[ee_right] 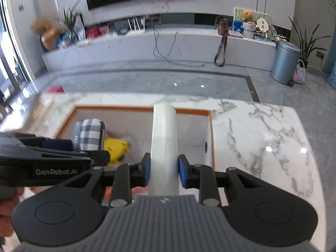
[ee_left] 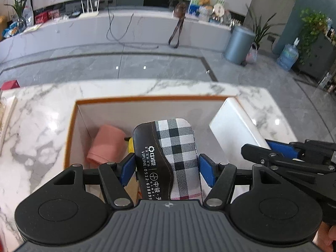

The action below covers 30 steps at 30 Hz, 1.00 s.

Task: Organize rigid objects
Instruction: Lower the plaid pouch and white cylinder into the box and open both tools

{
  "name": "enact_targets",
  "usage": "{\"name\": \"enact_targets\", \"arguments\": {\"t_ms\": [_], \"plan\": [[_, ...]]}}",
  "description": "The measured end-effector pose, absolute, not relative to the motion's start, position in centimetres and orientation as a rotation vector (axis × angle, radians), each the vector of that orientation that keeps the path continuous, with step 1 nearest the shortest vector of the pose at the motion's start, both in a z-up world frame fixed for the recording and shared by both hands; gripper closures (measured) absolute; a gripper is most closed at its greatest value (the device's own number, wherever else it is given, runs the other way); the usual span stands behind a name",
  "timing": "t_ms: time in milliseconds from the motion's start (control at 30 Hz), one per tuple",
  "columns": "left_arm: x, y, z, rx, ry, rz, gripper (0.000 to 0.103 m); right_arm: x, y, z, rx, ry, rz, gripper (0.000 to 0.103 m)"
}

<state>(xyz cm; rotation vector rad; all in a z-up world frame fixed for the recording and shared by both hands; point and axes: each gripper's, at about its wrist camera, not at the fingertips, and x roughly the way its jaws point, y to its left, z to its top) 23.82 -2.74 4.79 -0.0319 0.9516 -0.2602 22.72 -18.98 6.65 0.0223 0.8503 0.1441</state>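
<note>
A white, grey-veined marble desk (ee_right: 262, 138) fills the lower half of both wrist views, with grey floor tiles and a long low white cabinet beyond it. On the desk stands an open box (ee_left: 147, 99) with an orange rim and pale inner walls, and both claws are poised over its opening. The left claw (ee_left: 166, 168) is clamped across the width of a checked case (ee_left: 174, 153), a flat rounded case with a black leather-look panel bearing white print and a black, white and grey plaid fabric panel; its blue pads (ee_left: 206, 171) press the two long edges, and the case sticks forward from the claw above the inside of the box. In the right wrist view the same case shows at the left of the box, held clear of the floor of the box. The right claw (ee_right: 164, 169) is clamped on a white roll (ee_right: 164, 138), a smooth pale cylinder that runs forward between the blue pads and reaches out over the far rim of the box; in the left wrist view it appears as a white shape at the right side of the box. Lying inside the box are a pink folded cloth (ee_left: 106, 145) near the left wall and a small yellow object (ee_right: 116, 148) just beside it, partly hidden by the case and too blurred to identify.
</note>
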Motion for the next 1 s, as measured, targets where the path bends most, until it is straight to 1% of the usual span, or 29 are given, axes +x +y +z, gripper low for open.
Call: {"name": "enact_targets", "arguments": {"t_ms": [200,467,667,1000], "plan": [[25.6,-2.9,2.1,-0.023,1.002,-0.255,0.029,24.6,-17.7,3.4,-0.121,0.878,0.142,0.077],[26.7,-3.3,0.4,0.006,1.054,-0.241,0.029,26.3,-16.9,0.7,-0.206,0.925,0.115,0.077],[27.1,-4.3,0.3,0.063,1.047,-0.227,0.029,26.8,-17.0,-0.2,-0.213,0.95,0.098,0.077],[27.6,-3.9,-0.6,0.049,1.051,-0.214,0.029,26.7,-16.9,0.1,-0.226,0.908,0.076,0.076]]}}
